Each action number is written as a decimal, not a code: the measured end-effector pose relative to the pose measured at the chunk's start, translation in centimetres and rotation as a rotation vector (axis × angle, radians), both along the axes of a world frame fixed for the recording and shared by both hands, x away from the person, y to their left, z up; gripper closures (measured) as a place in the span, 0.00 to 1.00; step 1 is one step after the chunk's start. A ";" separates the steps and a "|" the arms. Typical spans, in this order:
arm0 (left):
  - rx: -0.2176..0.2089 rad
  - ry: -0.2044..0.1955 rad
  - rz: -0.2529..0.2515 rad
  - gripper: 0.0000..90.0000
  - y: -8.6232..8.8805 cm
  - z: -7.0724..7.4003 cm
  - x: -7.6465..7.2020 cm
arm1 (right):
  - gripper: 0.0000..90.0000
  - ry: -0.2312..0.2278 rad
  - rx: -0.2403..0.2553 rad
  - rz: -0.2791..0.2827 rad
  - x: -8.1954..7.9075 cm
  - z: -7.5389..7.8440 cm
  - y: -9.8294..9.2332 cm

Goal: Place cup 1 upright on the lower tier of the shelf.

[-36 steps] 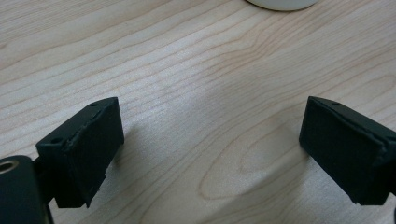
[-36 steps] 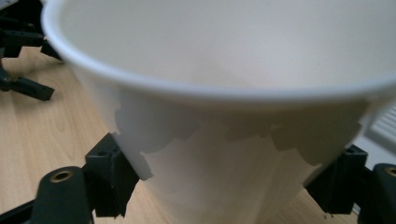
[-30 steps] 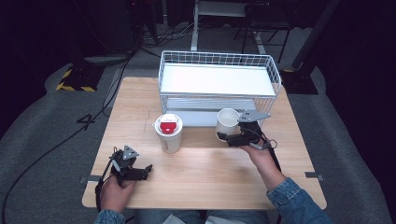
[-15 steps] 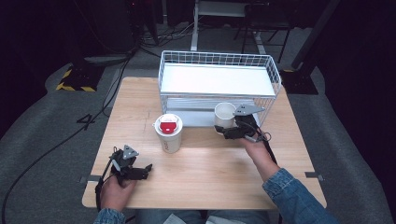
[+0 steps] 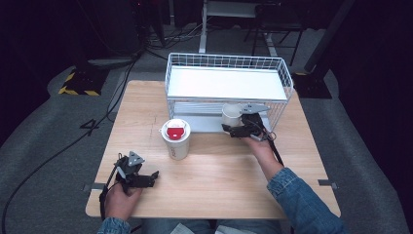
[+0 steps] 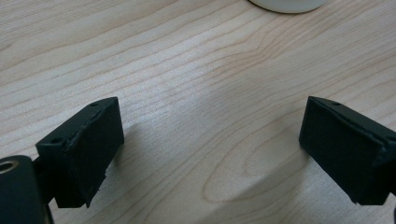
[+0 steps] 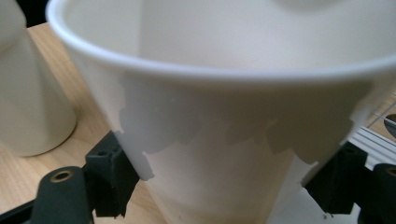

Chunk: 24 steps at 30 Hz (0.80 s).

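Observation:
An open white paper cup is held off the table just in front of the wire basket's lower shelf. My right gripper is shut on the cup, a jaw on each side of its wall. In the right gripper view the white paper cup looms close, with the right gripper clamped low on it. My left gripper rests on the table's front left, and the left gripper stands open over bare wood. A white cup with a red-marked lid stands mid-table.
The white wire basket with an upper white shelf stands at the back of the wooden table. The lidded cup's base lies ahead of the left gripper, and the lidded cup stands left of the held cup.
My right gripper has carried the white cup away from the person, closer to the basket's lower shelf. The left gripper has stayed in place.

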State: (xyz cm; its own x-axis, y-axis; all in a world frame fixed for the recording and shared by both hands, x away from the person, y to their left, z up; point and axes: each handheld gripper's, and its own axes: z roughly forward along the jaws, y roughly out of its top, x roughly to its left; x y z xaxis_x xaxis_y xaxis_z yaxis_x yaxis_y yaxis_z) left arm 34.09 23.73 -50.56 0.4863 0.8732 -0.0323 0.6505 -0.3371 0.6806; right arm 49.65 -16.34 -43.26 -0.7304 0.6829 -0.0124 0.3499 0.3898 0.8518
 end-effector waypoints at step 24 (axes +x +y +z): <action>0.000 0.000 0.000 0.08 0.0 0.0 0.0 | 0.26 -0.041 -0.013 -0.038 2.2 -2.2 1.3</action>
